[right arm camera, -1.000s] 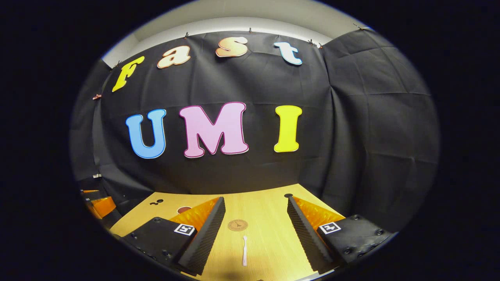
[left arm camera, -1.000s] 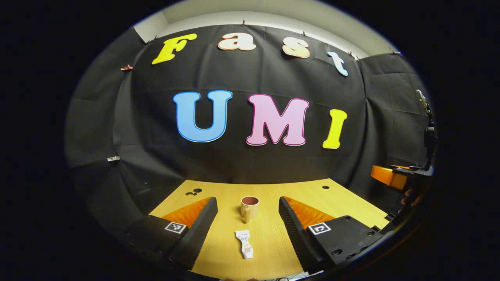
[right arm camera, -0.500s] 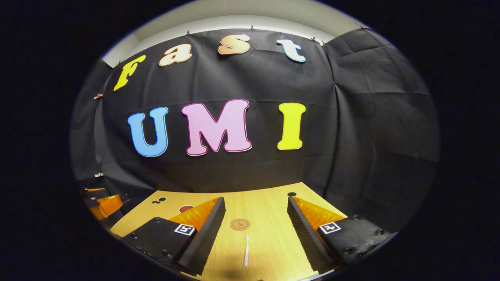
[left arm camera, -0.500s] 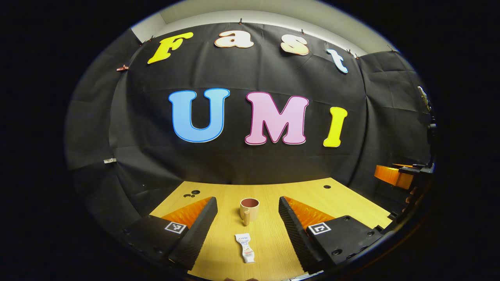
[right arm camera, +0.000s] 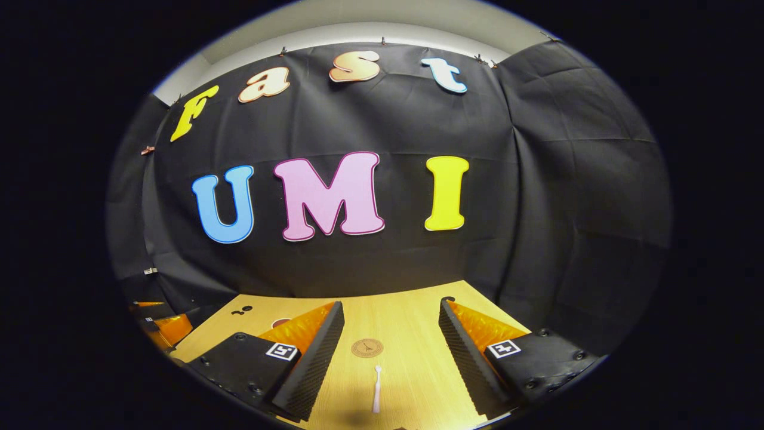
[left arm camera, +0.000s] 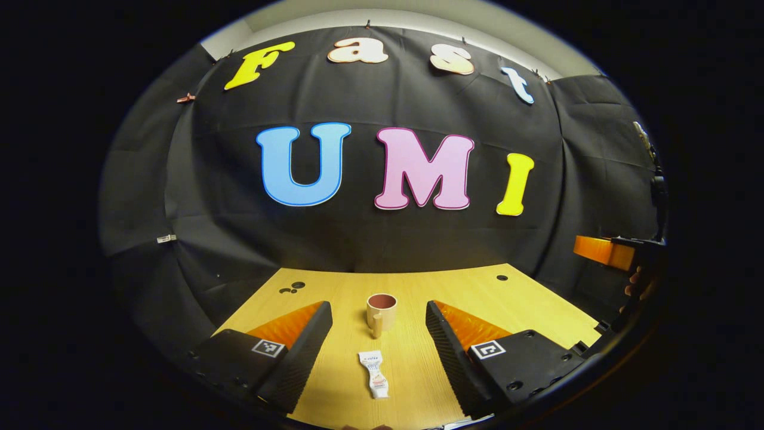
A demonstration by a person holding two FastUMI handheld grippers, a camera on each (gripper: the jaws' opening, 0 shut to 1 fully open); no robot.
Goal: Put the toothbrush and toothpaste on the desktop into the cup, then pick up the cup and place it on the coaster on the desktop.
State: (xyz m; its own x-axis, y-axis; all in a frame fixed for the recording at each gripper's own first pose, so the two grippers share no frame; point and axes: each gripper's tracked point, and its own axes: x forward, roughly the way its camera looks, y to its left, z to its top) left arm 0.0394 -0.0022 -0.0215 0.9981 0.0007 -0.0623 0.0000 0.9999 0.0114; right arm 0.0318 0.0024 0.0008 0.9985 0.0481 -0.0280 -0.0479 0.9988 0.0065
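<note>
Left hand-held gripper (left arm camera: 378, 334) is released, fingers spread above the wooden desk (left arm camera: 525, 304), bracketing a white toothpaste tube (left arm camera: 375, 374) that lies flat, long axis along the fingers, flat crimped end toward the beige mug (left arm camera: 381, 310), which stands upright beyond it with a reddish interior and its handle facing the camera. Right hand-held gripper (right arm camera: 382, 352) is likewise released, and its view adds a white toothbrush (right arm camera: 376, 389) lying lengthwise between the fingers, pointing at the round brown coaster (right arm camera: 366, 347) just beyond.
</note>
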